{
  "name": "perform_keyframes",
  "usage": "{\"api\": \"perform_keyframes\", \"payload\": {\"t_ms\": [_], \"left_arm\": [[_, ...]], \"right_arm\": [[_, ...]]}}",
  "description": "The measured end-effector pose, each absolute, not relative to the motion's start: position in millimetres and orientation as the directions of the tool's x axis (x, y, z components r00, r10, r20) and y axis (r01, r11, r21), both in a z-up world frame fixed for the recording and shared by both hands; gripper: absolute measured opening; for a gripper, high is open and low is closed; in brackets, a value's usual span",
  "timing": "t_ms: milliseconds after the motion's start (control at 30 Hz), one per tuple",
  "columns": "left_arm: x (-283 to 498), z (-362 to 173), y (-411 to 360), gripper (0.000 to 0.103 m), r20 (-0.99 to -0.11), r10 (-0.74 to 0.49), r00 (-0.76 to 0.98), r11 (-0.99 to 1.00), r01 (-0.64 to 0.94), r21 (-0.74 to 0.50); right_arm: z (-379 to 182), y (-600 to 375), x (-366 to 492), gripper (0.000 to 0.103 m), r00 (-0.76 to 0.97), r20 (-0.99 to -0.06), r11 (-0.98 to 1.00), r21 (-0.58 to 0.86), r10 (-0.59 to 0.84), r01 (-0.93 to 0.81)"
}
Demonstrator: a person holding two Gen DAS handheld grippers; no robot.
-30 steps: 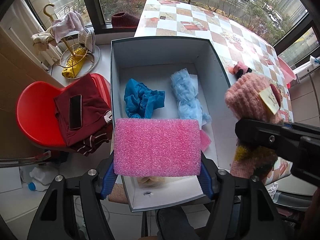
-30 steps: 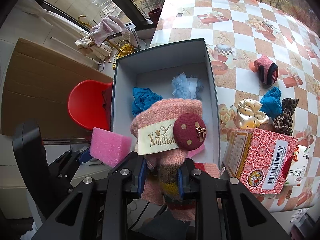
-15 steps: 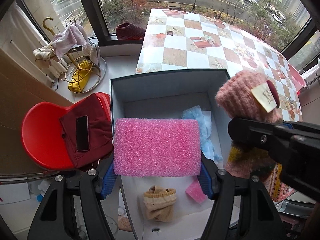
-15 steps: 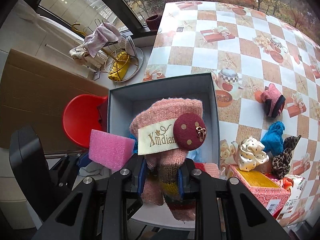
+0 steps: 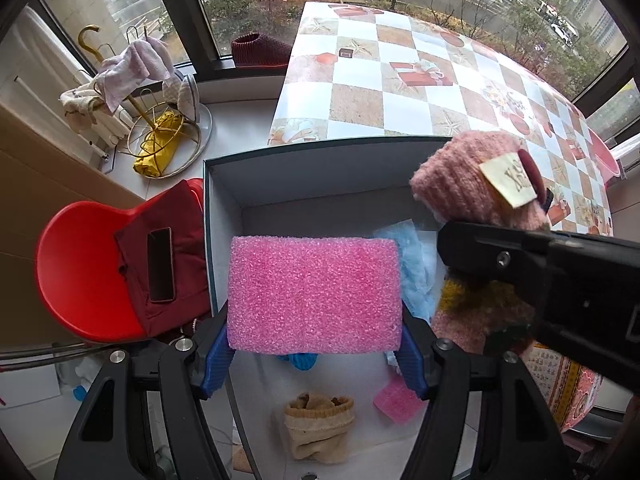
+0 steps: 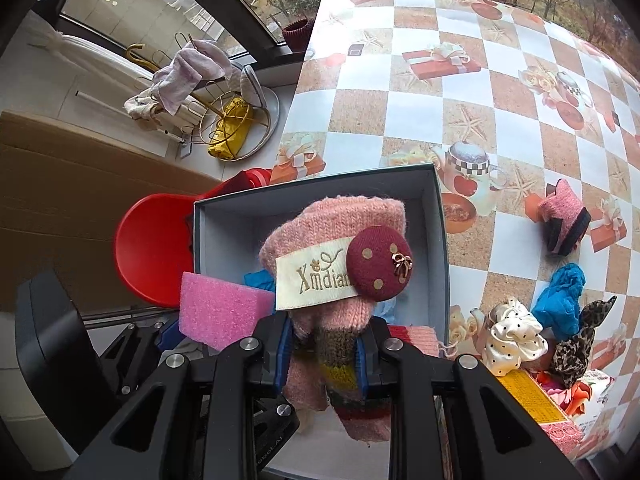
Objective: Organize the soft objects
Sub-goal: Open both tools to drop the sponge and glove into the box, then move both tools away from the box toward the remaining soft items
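From the left wrist view, the left claw (image 5: pixel 314 354) grips the pink foam block (image 5: pixel 314 294) across its width, holding it above the open grey box (image 5: pixel 224 188) where a blue cloth (image 5: pixel 416 268), a tan sock (image 5: pixel 318 424) and a small pink piece (image 5: pixel 398 396) already lie; let go too near the box's left wall, the light block could tip over the rim toward the red chair (image 5: pixel 88 268). From the right wrist view, the right claw (image 6: pixel 322 354) is pinched narrow on the pink knitted glove (image 6: pixel 332 248) above the same box, the two claws close together, so they could collide, or the glove's dangling lower end could snag the box edge by the worktop (image 6: pixel 500 92).
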State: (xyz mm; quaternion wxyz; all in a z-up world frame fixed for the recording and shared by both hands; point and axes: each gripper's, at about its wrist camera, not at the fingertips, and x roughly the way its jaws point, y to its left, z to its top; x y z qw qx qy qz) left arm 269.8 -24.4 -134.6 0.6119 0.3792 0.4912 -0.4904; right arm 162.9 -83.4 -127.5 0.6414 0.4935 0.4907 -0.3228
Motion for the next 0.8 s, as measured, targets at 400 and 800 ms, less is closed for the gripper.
{"api": "perform_keyframes", "payload": {"t_ms": [400, 800], "left_arm": [[278, -134, -19, 0.094, -0.974, -0.223, 0.021, 0.287, 0.957, -0.045], [272, -122, -14, 0.102, -0.97, -0.244, -0.01, 0.294, 0.952, -0.083]], "right_arm": [[-124, -88, 158, 0.087, 0.281, -0.958, 0.322, 0.285, 0.059, 0.903], [-100, -90, 135, 0.102, 0.32, -0.947, 0.263, 0.314, 0.02, 0.912]]}}
